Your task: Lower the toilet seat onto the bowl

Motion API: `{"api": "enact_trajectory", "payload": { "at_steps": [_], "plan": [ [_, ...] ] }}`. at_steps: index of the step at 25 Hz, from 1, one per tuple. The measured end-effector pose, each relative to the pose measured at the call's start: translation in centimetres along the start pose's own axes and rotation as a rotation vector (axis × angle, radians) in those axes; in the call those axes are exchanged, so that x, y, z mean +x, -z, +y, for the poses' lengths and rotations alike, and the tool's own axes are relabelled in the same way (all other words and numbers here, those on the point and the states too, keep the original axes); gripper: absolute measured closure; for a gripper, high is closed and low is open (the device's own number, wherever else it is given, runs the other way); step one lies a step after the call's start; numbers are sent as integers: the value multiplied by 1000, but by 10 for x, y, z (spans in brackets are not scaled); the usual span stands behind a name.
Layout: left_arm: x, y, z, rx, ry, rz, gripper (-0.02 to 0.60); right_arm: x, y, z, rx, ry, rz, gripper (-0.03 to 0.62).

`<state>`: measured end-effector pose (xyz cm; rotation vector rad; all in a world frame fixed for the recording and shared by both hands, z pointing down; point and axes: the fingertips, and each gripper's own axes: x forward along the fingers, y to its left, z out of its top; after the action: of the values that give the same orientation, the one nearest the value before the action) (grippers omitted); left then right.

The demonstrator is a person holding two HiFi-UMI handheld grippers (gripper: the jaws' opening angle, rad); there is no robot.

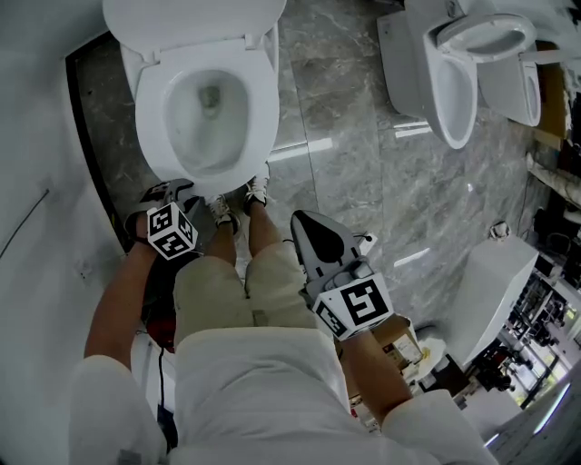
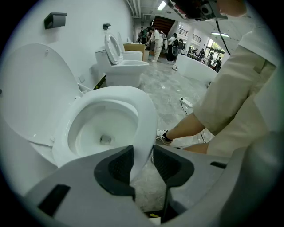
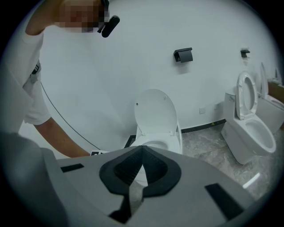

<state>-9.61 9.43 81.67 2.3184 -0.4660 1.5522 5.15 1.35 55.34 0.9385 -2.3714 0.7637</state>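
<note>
The white toilet's seat lies flat around the bowl, and its lid stands up against the wall. My left gripper is at the seat's front edge. In the left gripper view the thin front rim of the seat runs between the two pads, and the left gripper is shut on it. The raised lid is at the left there. My right gripper hangs by the person's right thigh, away from the toilet. Its jaws are shut on nothing and point at the toilet lid.
The person's legs and shoes stand right in front of the bowl. A second toilet with its seat raised stands at the back right, and a white tub lies at the right. The white wall runs close along the left.
</note>
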Motion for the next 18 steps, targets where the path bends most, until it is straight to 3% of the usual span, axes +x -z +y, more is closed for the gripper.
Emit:
{"api": "enact_trajectory", "payload": {
  "at_steps": [18],
  "plan": [
    [48, 18, -4, -110, 31, 56, 445, 24, 32, -28, 41, -1, 73, 597]
  ]
}}
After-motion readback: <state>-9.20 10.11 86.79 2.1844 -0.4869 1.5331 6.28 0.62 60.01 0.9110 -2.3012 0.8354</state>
